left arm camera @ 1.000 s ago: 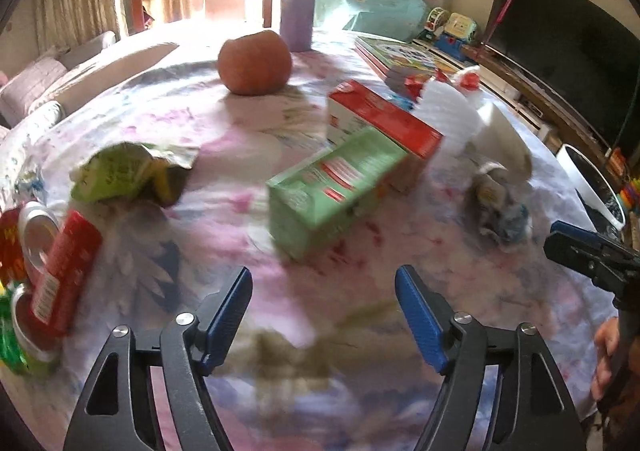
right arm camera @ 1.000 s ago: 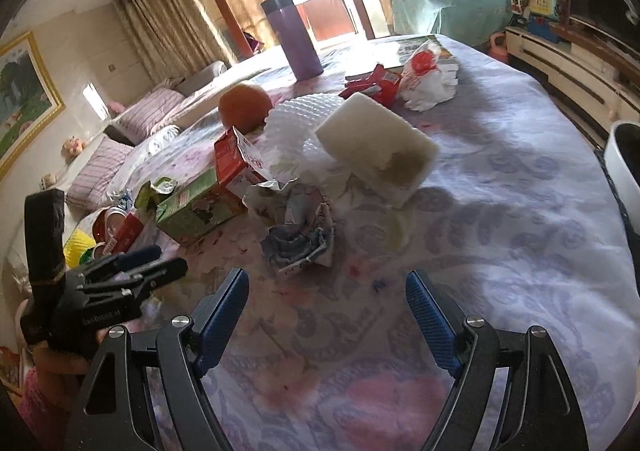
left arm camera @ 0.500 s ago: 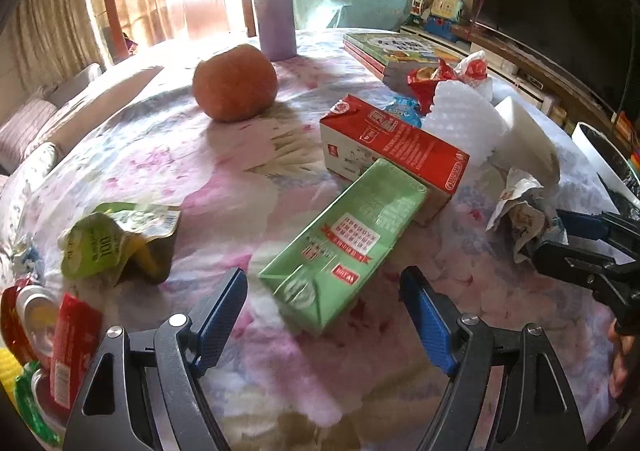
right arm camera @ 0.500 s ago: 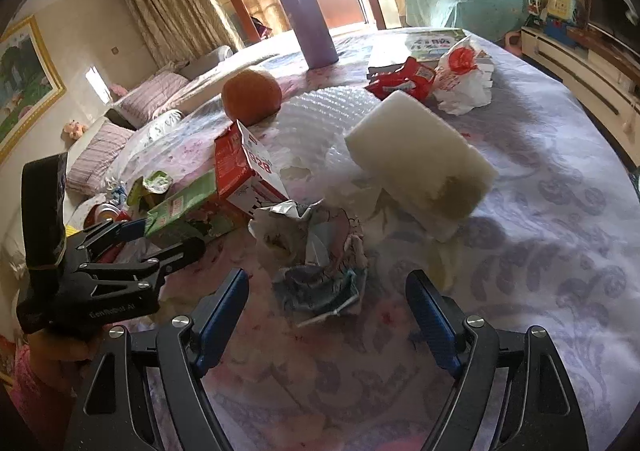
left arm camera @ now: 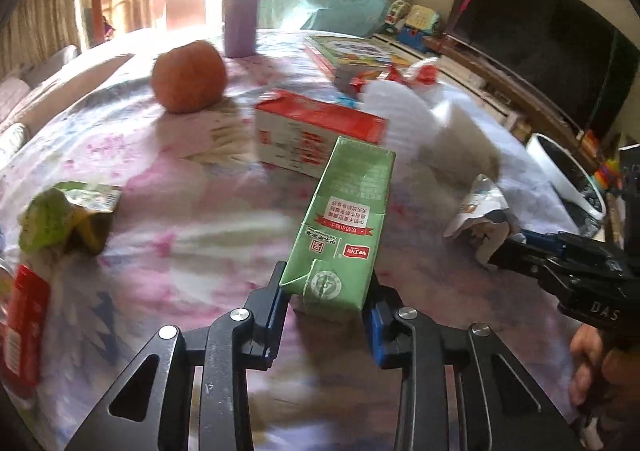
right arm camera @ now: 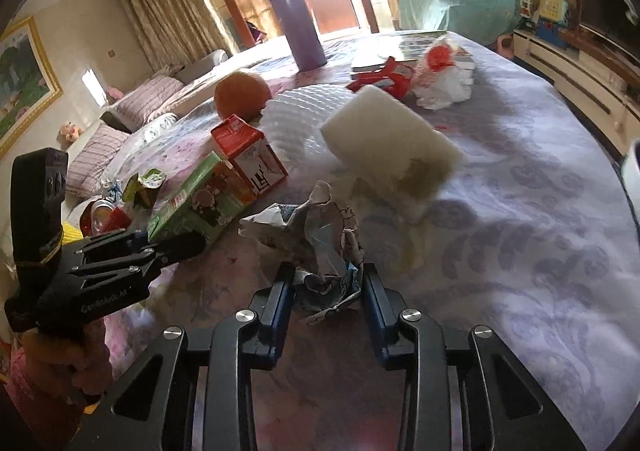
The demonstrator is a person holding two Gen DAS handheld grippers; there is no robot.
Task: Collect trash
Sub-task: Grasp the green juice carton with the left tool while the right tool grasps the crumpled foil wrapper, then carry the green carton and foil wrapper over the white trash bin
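The left gripper [left arm camera: 326,305] is closing on the near end of the green carton [left arm camera: 346,227], low in the middle of the left wrist picture. The carton sits between the two jaws and the pads touch its sides. To do this well, I think the squeeze should be snug but soft, since a thin carton can dent or slip out. Then lift it straight up, so it does not bump the red carton [left arm camera: 320,133] just behind it.

The right gripper [right arm camera: 326,305] is closing on the crumpled paper [right arm camera: 320,247], low in the middle of the right wrist picture. The paper is between the jaws and looks pinched. Paper like this is light and can tear, so a grip deep in the wad is best.

More trash lies on the table. At the left edge of the left wrist picture there is a green wrapper [left arm camera: 64,217] and a red can [left arm camera: 24,325]. An orange [left arm camera: 188,77] and a purple bottle [left arm camera: 241,5] stand near the top. A white foam block [right arm camera: 390,141] sits in the middle of the right wrist picture.

The tablecloth [right arm camera: 540,211] is pink and purple with flowers. At the right of the left wrist picture there is a white bin [left arm camera: 560,179] beside the table and a big dark TV [left arm camera: 540,39]. The curtains [right arm camera: 176,7] are at the upper left of the right wrist picture, beside a bright window.
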